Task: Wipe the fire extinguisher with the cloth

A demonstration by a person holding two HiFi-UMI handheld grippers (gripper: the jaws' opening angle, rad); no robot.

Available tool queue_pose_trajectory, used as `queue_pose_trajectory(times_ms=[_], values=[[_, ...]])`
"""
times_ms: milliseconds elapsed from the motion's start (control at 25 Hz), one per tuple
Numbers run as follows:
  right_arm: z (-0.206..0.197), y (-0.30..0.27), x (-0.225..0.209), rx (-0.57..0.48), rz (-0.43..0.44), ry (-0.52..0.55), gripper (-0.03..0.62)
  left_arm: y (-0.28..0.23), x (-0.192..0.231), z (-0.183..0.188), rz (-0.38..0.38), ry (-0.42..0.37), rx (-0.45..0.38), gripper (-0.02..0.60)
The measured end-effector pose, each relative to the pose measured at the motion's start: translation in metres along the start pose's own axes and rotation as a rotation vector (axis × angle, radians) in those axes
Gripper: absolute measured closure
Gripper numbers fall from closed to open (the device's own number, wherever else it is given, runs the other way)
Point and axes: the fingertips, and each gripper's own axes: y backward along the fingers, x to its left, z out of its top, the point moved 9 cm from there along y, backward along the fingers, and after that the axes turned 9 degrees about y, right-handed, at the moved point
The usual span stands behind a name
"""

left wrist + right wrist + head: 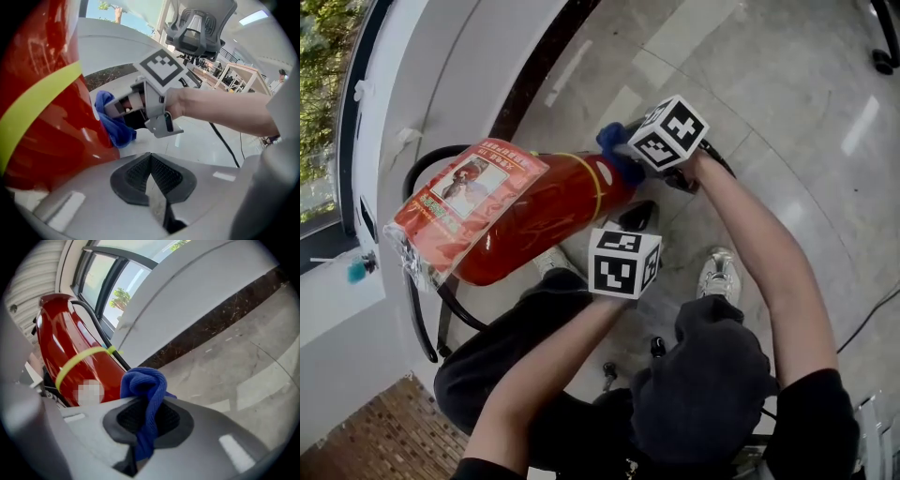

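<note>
Black-clad knees and a white trainer (719,277) sit nearest in the head view, with both bare forearms reaching out over them. The left gripper (151,178) has its ribbed grey jaws closed together with nothing between them, and it hangs just beside the underside of the big glossy red fire extinguisher cylinder (534,211). Beyond it, the right gripper (146,420) pinches a bunched blue microfibre cloth (145,380), whose free fold looks to be touching the red shell close to the yellow band (595,187). The cylinder lies tilted across a black tubular frame (417,309), so the wipe seems to be under way at this near end. The next move probably calls for dragging the cloth along the body toward the crinkled plastic-wrapped label (459,202), which could snag, while the frame blocks the far underside. Further off lie the pale polished stone floor (787,94), a dark speckled strip (534,75), a white curved wall (441,75) and a window (323,94).
</note>
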Motion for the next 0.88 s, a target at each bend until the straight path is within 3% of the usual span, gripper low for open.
queue_pose_trajectory(times_ms=[400,560,680,880], values=[[0.112,0.031,0.053,-0.178,0.286,0.217,0.556,-0.015,-0.003,0.018,0.040,0.049,-0.045,0.577],[0.151,0.044,0.074,-0.306,0.390,0.293,0.557,-0.015,-0.009,0.023,0.028,0.050,-0.063,0.577],[0.152,0.036,0.073,-0.302,0.392,0.325,0.557,-0.015,-0.013,0.023,0.020,0.030,-0.062,0.577],[0.109,0.006,0.038,-0.197,0.341,0.252,0.557,-0.020,-0.009,0.028,0.028,0.038,-0.064,0.577]])
